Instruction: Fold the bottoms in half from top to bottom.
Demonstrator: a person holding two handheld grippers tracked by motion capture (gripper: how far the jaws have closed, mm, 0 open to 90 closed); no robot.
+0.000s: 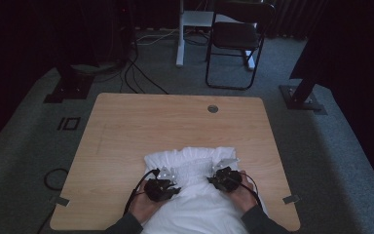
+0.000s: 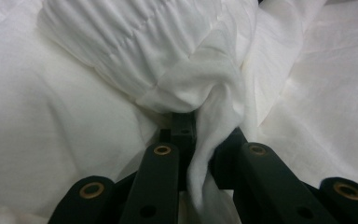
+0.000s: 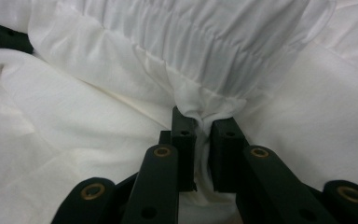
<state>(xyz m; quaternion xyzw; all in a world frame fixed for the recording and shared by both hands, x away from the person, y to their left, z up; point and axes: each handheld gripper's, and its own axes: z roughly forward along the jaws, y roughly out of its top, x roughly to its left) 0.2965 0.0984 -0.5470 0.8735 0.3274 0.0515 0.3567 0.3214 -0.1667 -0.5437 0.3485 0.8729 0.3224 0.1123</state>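
Garment: from my seat I see a white garment (image 1: 195,195) with a gathered, elastic-looking band, spread on the near middle of the wooden table (image 1: 126,126), with its lower part running off the near edge toward the person.

Left gripper: the left gripper (image 1: 168,187) sits on the left end of that gathered band. In the left gripper view its jaws are pinched together on a twisted fold of the white cloth (image 2: 200,140), which bunches up just ahead of the tips.

Right gripper: the right gripper (image 1: 217,178) is on the right end of the band. In the right gripper view the jaws are clamped on the edge of the gathered band (image 3: 205,112), with the fabric pulled down between them.

Hands: the left hand (image 1: 143,204) and right hand (image 1: 243,195) come in from the bottom, dark sleeves showing, one on each side of the garment.

Spacing: the two grippers are near each other, level across the band, with shirred fabric between them.

Table: a round cable hole (image 1: 213,108) sits near the far edge, well apart from the garment.

Background: a black chair (image 1: 233,39) stands on grey carpet beyond the table, and the room is pretty dim.
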